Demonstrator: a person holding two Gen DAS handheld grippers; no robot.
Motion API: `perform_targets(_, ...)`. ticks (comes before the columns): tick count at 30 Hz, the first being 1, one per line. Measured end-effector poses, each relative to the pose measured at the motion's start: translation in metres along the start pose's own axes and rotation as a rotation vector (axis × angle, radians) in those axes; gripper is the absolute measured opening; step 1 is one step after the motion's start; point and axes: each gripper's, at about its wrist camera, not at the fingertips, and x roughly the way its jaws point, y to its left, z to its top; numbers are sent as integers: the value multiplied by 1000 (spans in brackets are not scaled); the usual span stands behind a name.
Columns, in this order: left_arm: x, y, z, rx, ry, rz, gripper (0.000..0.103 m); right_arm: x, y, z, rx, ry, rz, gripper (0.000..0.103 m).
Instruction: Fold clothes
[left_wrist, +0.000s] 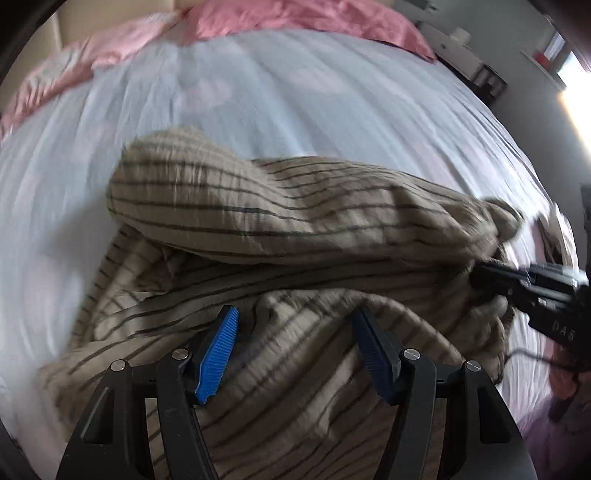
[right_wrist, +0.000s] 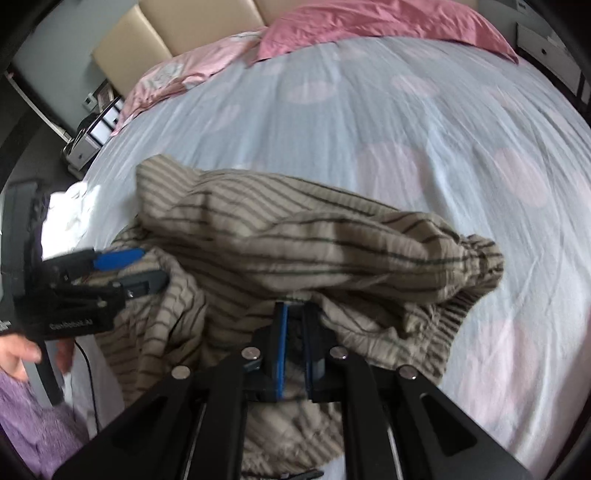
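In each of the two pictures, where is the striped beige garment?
Left wrist view: the striped garment fills the centre and bottom, bunched under the open left gripper.
Right wrist view: it lies at the centre and lower left.
Shared landmark: the pink pillow at the top.

The left claw (left_wrist: 293, 354) points down with its jaws apart, the right claw (right_wrist: 294, 332) pinched tight.

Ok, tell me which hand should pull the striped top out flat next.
Probably the right. The right gripper is already shut on a fold of the striped top, so it can pull at once. The left gripper is open above the cloth and holds nothing.
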Motion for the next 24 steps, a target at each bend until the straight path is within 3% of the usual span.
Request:
perform_targets(12, 31, 11, 84, 30, -37, 56, 66, 15, -55, 35, 128, -71, -34, 9)
perform_targets(19, 51, 24, 137, 25, -51, 73, 66, 20, -91, 50, 236, -117, 3, 7)
perform_targets(24, 49, 34, 151, -33, -90, 85, 66, 17, -109, 56, 294, -150, 29, 6)
